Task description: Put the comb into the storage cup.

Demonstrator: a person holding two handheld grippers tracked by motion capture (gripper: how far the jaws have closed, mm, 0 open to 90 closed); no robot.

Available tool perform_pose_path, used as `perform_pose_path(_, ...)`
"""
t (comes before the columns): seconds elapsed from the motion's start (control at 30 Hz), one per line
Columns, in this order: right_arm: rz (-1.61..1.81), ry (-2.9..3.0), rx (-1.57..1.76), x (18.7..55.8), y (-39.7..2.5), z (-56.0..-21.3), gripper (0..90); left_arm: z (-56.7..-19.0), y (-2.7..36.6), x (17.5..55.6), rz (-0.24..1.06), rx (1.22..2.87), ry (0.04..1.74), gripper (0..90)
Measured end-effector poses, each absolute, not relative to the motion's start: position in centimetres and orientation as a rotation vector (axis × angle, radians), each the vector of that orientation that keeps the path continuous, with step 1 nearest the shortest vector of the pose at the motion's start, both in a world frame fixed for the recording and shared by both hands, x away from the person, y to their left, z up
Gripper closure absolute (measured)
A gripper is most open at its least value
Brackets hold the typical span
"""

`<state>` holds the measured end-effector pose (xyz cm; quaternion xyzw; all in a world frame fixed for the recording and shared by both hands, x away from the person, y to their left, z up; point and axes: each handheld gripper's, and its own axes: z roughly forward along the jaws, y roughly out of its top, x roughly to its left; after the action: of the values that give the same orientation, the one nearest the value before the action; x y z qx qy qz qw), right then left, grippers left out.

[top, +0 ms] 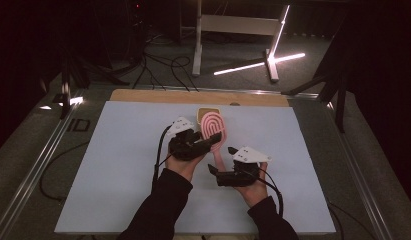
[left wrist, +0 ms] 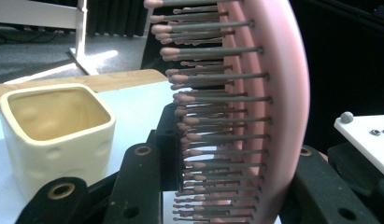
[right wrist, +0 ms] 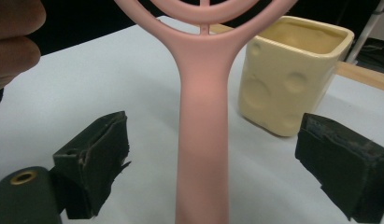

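A pink hairbrush (top: 213,125) is held up off the pale blue mat (top: 118,165), its oval head over the handle (top: 220,152). My left gripper (top: 213,139) is shut on the head. In the left gripper view the bristles (left wrist: 213,116) point at one jaw and the curved back (left wrist: 283,107) rests against the other. My right gripper (top: 222,161) is open, just below. Its two padded jaws stand well apart on either side of the handle (right wrist: 201,140) without touching it. A cream square cup (top: 208,111) stands upright right behind the brush.
The mat lies on a wooden board (top: 143,95) flanked by metal rails (top: 38,165). Beyond the table's far edge are cables (top: 163,65), a white stand (top: 198,45) and bright light strips (top: 258,65) on the floor. The cup (right wrist: 292,70) is empty.
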<state>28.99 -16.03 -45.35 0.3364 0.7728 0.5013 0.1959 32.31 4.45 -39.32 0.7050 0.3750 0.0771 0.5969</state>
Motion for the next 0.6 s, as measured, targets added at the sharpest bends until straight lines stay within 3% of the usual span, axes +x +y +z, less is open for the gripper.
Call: perform_pose_path(0.6,1.397,2.250,0.904,29.45,-16.74,-44.66,9.0,-38.68,5.42,32.74,0.215,1.629,0.881,64.4)
